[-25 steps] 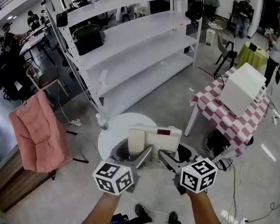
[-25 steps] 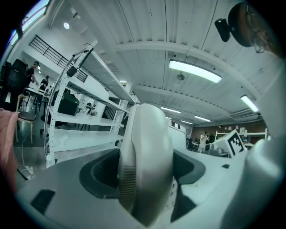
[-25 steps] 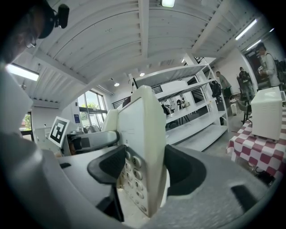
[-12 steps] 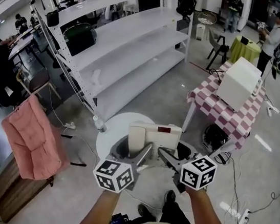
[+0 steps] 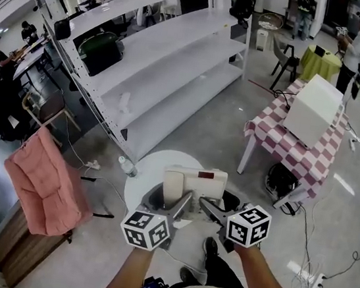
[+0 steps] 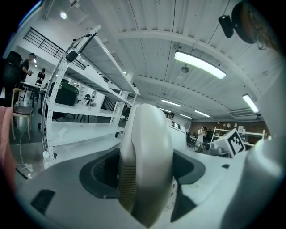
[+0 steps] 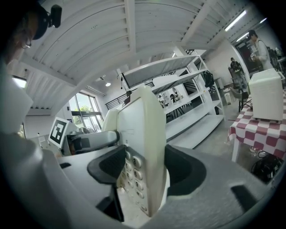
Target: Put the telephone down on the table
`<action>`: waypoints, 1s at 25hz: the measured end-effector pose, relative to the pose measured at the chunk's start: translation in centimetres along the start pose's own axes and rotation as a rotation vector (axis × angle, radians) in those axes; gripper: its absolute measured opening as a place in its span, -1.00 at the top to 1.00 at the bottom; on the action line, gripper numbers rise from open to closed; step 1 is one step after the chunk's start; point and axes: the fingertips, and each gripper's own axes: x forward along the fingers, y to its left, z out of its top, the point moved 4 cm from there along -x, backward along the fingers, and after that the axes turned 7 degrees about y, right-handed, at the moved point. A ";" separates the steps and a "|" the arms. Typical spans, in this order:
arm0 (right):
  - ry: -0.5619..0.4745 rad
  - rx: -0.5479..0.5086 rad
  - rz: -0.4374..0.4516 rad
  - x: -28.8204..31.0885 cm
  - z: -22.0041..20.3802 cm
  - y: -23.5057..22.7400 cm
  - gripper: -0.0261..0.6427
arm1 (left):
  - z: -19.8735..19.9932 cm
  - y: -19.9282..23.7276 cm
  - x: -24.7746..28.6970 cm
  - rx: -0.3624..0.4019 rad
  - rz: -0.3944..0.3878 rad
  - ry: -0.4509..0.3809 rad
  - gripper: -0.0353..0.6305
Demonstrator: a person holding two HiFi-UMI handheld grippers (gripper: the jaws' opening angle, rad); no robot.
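A cream telephone with its handset on the left hangs just over a small round white table. My left gripper is shut on the handset end, and the handset fills the gap between its dark pads in the left gripper view. My right gripper is shut on the keypad end. In the right gripper view the telephone stands edge-on between the pads, its buttons facing left. Each gripper's marker cube shows in the other's view. The table under the telephone is hidden.
A long white shelf rack runs behind the round table. A checked table with a white box stands at the right. A pink cloth hangs at the left, a bottle stands on the floor, and cables lie at the right.
Both grippers have sunk a little with the telephone, closer to the round table. The grip on both ends looks the same.
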 end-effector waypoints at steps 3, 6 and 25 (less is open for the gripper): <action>0.013 0.022 0.008 1.4 -0.1 -1.6 0.14 | -0.2 1.1 1.7 -0.010 0.011 0.017 -0.12; 0.029 0.032 0.008 2.6 -0.2 -3.2 0.14 | -0.6 2.2 3.4 -0.028 0.014 0.033 -0.12; 0.123 0.157 0.012 8.9 -4.7 -11.8 0.14 | -6.0 7.6 12.3 -0.111 0.046 0.178 -0.12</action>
